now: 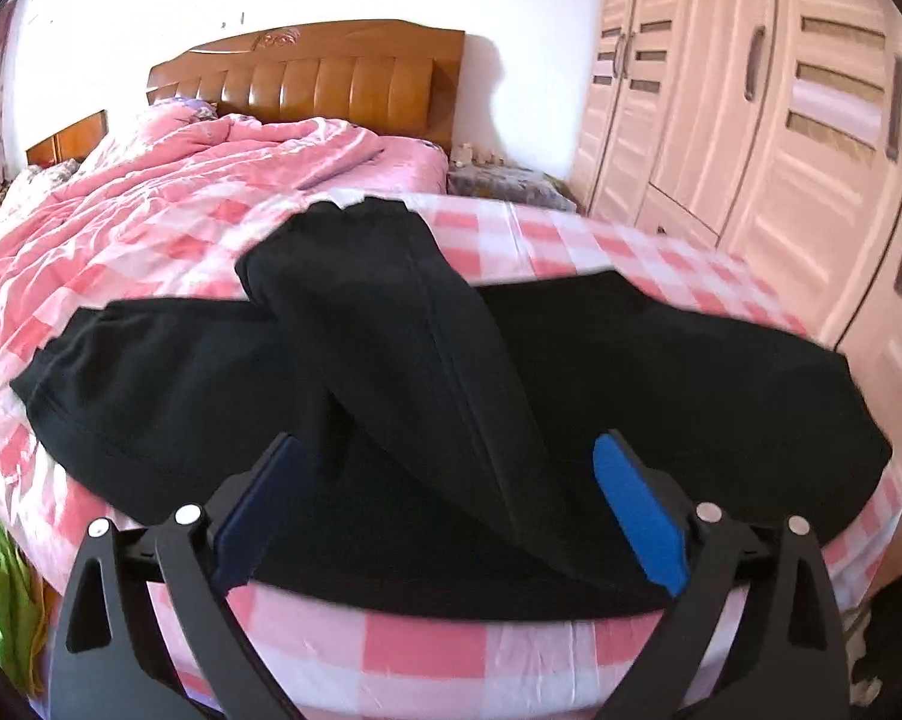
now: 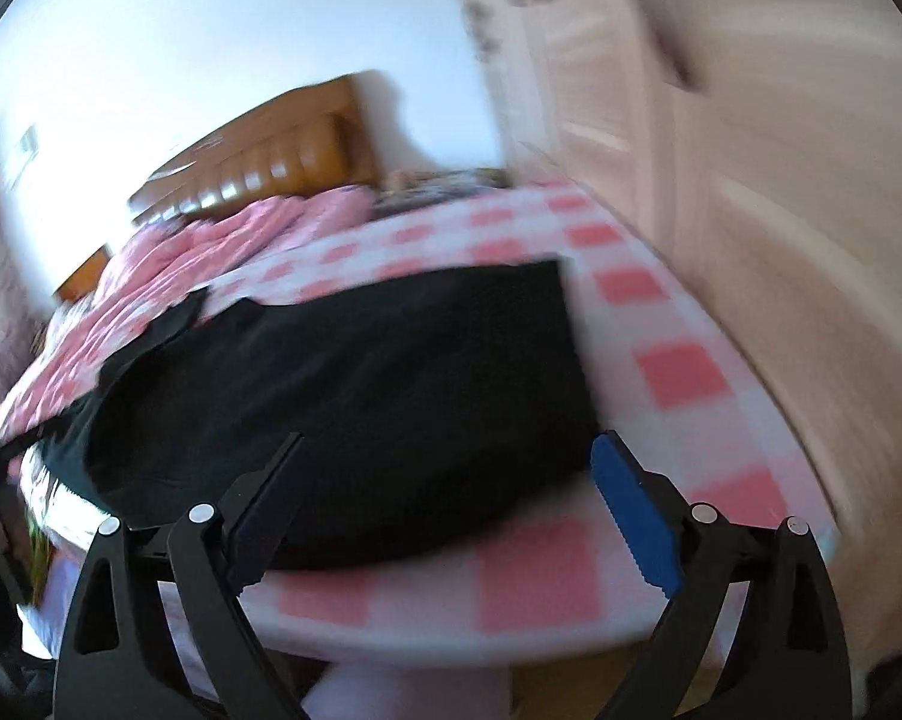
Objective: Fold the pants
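Black pants (image 1: pixel 391 360) lie spread across the pink-and-white checked bed sheet (image 1: pixel 427 648), one leg doubled over the rest toward the headboard. My left gripper (image 1: pixel 448 450) stands open above the near edge of the pants, blue pads wide apart, nothing pressed between them. In the blurred right wrist view the pants (image 2: pixel 343 396) fill the middle, with a straight edge on the right. My right gripper (image 2: pixel 448 450) is open over the near right corner of the cloth, its pads apart and clear of it.
A rumpled pink quilt (image 1: pixel 169 192) is piled toward the wooden headboard (image 1: pixel 331 78). A pale wardrobe (image 1: pixel 781 108) stands close along the bed's right side. Something green (image 1: pixel 1 570) hangs at the lower left past the bed edge.
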Tool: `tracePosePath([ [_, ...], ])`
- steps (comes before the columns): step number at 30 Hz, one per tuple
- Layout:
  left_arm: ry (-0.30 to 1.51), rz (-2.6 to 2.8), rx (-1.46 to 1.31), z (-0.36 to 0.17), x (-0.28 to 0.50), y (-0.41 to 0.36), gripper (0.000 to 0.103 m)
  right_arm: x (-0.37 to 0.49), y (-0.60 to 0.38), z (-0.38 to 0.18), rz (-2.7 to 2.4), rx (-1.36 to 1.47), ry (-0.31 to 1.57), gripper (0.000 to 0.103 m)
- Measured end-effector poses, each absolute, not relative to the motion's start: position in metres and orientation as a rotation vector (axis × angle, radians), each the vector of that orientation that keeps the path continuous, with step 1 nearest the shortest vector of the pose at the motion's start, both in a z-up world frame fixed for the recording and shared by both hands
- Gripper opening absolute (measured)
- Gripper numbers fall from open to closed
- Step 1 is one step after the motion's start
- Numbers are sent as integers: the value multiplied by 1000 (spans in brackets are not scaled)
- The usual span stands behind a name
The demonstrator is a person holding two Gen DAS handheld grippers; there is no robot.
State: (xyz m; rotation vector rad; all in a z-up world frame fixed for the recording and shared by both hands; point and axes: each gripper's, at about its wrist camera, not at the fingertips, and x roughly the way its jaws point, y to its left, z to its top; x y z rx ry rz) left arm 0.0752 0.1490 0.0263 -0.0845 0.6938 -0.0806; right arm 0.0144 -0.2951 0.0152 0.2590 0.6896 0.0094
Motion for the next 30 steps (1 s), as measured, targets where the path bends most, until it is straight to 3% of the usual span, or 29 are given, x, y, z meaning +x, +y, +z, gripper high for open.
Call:
tracePosePath([
  [5, 774, -61, -19, 45, 155, 143, 101, 92, -220, 19, 147, 84, 747, 91],
  [12, 990, 13, 1, 22, 302, 133, 101, 176, -133, 10, 288, 33, 779, 91],
  [15, 1061, 22, 27, 5, 331, 131, 98, 192, -116, -3, 317, 30, 806, 91],
  [23, 1155, -14, 102, -23, 344, 122, 68, 203, -121, -18, 330, 117, 851, 91],
  [25, 1167, -1, 131, -30, 343, 121, 39, 206, -124, -20, 325, 142, 864, 91],
  [26, 1149, 15, 140, -29, 341, 124, 32, 207, -124, -20, 322, 147, 866, 91],
  [27, 1123, -13, 105, -24, 337, 128, 10, 207, -125, -20, 320, 149, 862, 91],
  [30, 1000, -21, 52, -1, 318, 142, 10, 206, -124, -20, 317, 148, 855, 91],
])
